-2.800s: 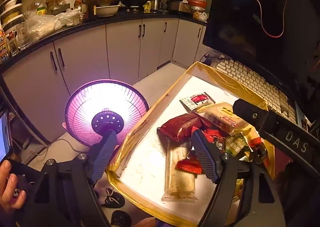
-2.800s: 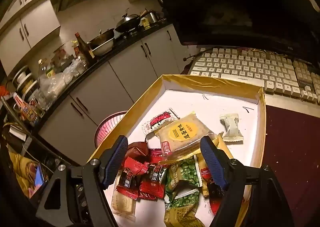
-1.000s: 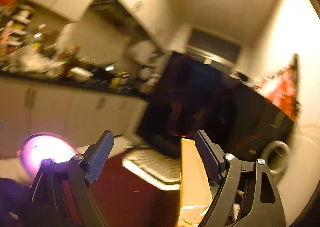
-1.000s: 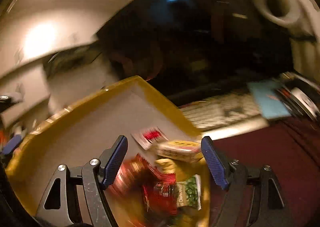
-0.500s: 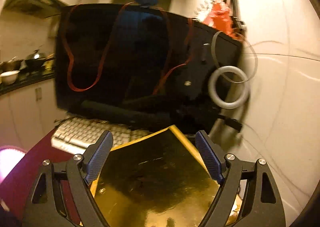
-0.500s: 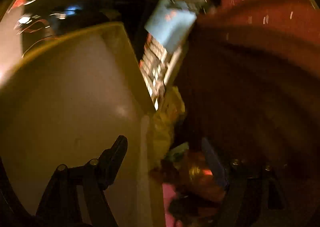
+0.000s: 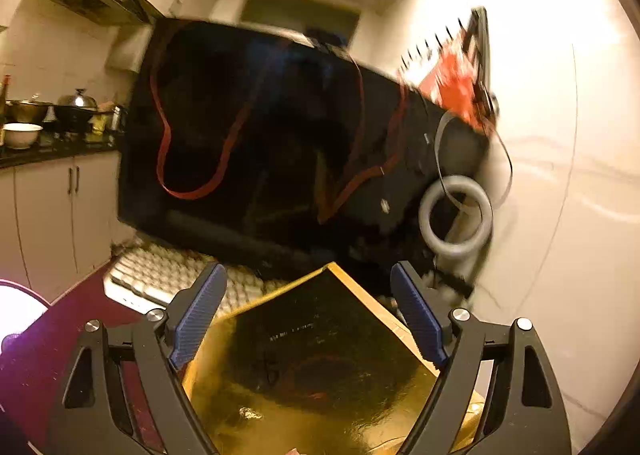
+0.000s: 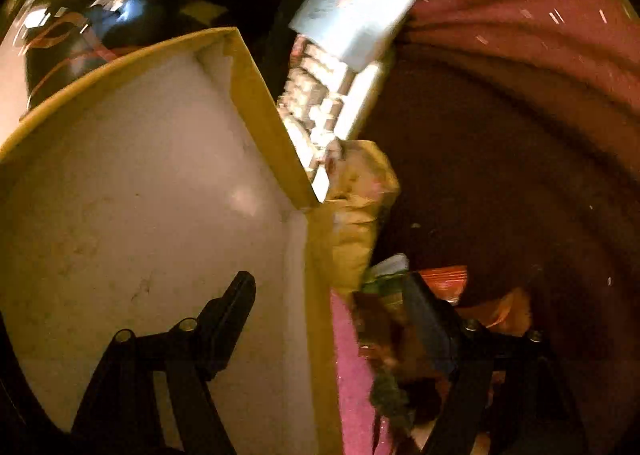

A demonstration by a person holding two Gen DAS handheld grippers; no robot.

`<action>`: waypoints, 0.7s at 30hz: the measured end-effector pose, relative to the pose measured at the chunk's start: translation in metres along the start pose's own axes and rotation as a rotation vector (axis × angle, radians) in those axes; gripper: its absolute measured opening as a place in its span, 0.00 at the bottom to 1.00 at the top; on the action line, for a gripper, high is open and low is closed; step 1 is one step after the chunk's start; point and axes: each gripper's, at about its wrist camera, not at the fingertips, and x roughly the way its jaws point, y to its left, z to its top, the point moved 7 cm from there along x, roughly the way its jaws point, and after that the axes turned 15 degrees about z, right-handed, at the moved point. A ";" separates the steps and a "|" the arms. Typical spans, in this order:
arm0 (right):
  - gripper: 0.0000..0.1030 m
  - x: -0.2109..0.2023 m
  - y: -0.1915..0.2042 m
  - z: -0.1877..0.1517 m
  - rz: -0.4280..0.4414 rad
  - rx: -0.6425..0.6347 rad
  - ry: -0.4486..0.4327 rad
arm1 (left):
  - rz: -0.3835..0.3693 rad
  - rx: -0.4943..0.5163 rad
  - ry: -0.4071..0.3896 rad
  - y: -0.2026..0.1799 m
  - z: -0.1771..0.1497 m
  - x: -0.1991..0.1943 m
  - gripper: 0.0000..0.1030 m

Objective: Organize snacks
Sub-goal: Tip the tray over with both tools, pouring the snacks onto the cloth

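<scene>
The gold-edged box (image 8: pixel 264 115) is tipped up on its side; its white inside is bare in the right wrist view. Its shiny gold underside (image 7: pixel 320 367) fills the space between my left gripper's fingers. Snack packets (image 8: pixel 360 207) lie spilled in a blurred heap on the dark red table beside the box's lower corner: yellow, green and red wrappers. My left gripper (image 7: pixel 308 319) is open with the box's underside between its jaws. My right gripper (image 8: pixel 332 319) is open, straddling the box wall, its right finger over the snack heap.
A white keyboard (image 7: pixel 160 275) lies in front of a large black monitor (image 7: pixel 272 151) with red cable. A white ring (image 7: pixel 456 215) hangs by the wall. A glowing heater (image 7: pixel 16 307) shows at left. Kitchen cabinets (image 7: pixel 48 211) stand behind.
The box went from lying flat with the snacks inside to tipped on its side. The snacks slid out onto the red table. Both grippers swung with it and stayed open.
</scene>
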 end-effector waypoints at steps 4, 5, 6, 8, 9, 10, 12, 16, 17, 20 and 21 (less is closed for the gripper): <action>0.75 0.009 0.050 -0.007 -0.051 -0.175 -0.015 | 0.040 -0.118 -0.048 0.047 0.023 -0.010 0.82; 0.75 0.015 0.073 -0.013 -0.074 -0.265 -0.017 | 0.061 -0.170 -0.059 0.068 0.027 -0.014 0.82; 0.75 0.021 0.090 -0.021 -0.091 -0.339 -0.013 | 0.079 -0.215 -0.072 0.088 0.030 -0.018 0.82; 0.76 0.043 0.129 -0.048 -0.123 -0.518 0.024 | 0.156 -0.295 -0.103 0.126 0.032 -0.024 0.82; 0.77 0.059 0.141 -0.065 -0.127 -0.597 0.059 | 0.223 -0.332 -0.114 0.150 0.029 -0.027 0.82; 0.77 0.074 0.148 -0.081 -0.126 -0.653 0.106 | 0.291 -0.364 -0.124 0.175 0.024 -0.029 0.82; 0.76 0.108 0.146 -0.117 -0.101 -0.723 0.236 | 0.405 -0.431 -0.113 0.220 0.009 -0.029 0.82; 0.75 0.153 0.110 -0.158 -0.158 -0.875 0.421 | 0.580 -0.523 -0.042 0.291 -0.033 -0.021 0.82; 0.75 0.159 0.097 -0.164 -0.185 -0.890 0.458 | 0.608 -0.566 -0.016 0.311 -0.048 -0.017 0.82; 0.75 0.167 0.076 -0.179 -0.274 -1.013 0.520 | 0.656 -0.650 0.062 0.348 -0.078 -0.007 0.82; 0.74 0.166 0.073 -0.185 -0.280 -1.059 0.524 | 0.676 -0.672 0.080 0.359 -0.087 -0.005 0.82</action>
